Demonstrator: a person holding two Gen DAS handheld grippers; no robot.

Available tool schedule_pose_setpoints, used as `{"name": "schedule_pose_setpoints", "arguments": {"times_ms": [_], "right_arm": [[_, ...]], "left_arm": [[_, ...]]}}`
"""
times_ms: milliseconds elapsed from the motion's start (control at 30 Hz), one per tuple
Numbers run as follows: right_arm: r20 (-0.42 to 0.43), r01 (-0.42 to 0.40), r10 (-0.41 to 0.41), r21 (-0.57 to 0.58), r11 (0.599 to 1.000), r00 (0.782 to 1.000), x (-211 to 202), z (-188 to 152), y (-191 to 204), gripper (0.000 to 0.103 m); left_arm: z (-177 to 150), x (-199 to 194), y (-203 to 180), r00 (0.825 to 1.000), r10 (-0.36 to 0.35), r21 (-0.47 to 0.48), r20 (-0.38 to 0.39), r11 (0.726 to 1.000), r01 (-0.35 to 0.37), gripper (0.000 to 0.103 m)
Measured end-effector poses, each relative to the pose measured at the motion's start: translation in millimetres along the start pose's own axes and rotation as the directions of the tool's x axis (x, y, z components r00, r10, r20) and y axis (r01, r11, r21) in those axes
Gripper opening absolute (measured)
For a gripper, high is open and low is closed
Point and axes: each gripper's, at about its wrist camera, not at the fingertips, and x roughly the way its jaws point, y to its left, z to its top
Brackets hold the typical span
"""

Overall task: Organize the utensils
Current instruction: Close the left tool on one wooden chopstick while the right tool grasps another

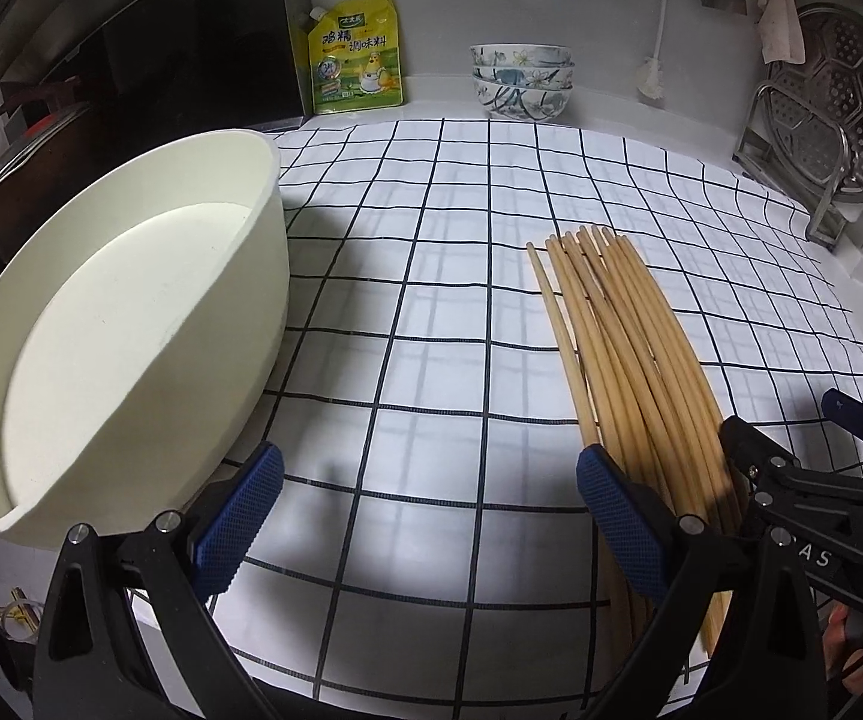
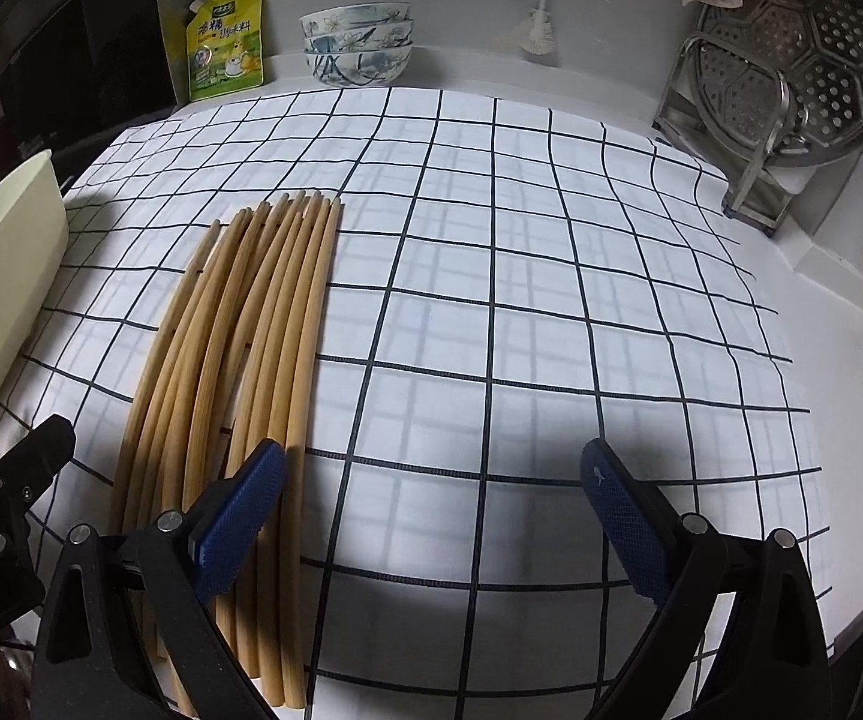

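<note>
A bundle of wooden chopsticks [image 2: 251,372] lies on the checked cloth [image 2: 521,300], packed side by side with the tips fanning slightly at the far end and the thick ends running toward the near edge. In the left wrist view the same chopsticks sit right of centre, and in the right wrist view left of centre, so they lie between the two tools. To their left stands a cream tub [image 1: 131,312], empty as far as can be seen, its wall well apart from the sticks.

The left gripper [image 1: 425,510] hovers with its jaws spread wide and nothing between them; its right finger sits just over the bundle's left side. The right gripper [image 2: 431,516] is likewise released and empty, its left finger above the near ends of the sticks.

The step in hand appears to be gathering the chopsticks, probably for the tub. To do it well, one gripper should come down across the bundle near the middle of its length, straddling all the sticks before closing, so none rolls free. The other could press the loose outliers inward first. A grip too near one end would likely let the bundle sag and splay.

At the far wall stand stacked patterned bowls [image 1: 521,78], a yellow seasoning pouch [image 1: 356,54] and, far right, a perforated steel steamer plate [image 2: 803,54] in a rack.
</note>
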Motion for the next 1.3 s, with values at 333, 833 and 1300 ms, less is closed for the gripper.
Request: {"name": "schedule_pose_setpoints", "arguments": {"times_ms": [333, 833, 1300], "right_arm": [[-0.007, 0.038, -0.038, -0.008, 0.999, 0.999, 2.6, -4.6, -13.8, 0.094], [-0.003, 0.02, -0.019, 0.027, 0.999, 1.0, 3.7, -7.3, -33.8, 0.094], [0.049, 0.027, -0.025, -0.035, 0.999, 0.998, 4.2, -5.5, -19.2, 0.093]], "left_arm": [[-1.3, 5.9, -5.6, 1.0, -0.009, -0.001, -0.016, 1.0, 0.009, 0.097], [-0.8, 17.8, -20.7, 0.999, -0.008, 0.016, -0.033, 1.0, 0.008, 0.097], [-1.9, 26.8, -14.0, 0.999, -0.001, -0.019, -0.044, 1.0, 0.0, 0.097]]}}
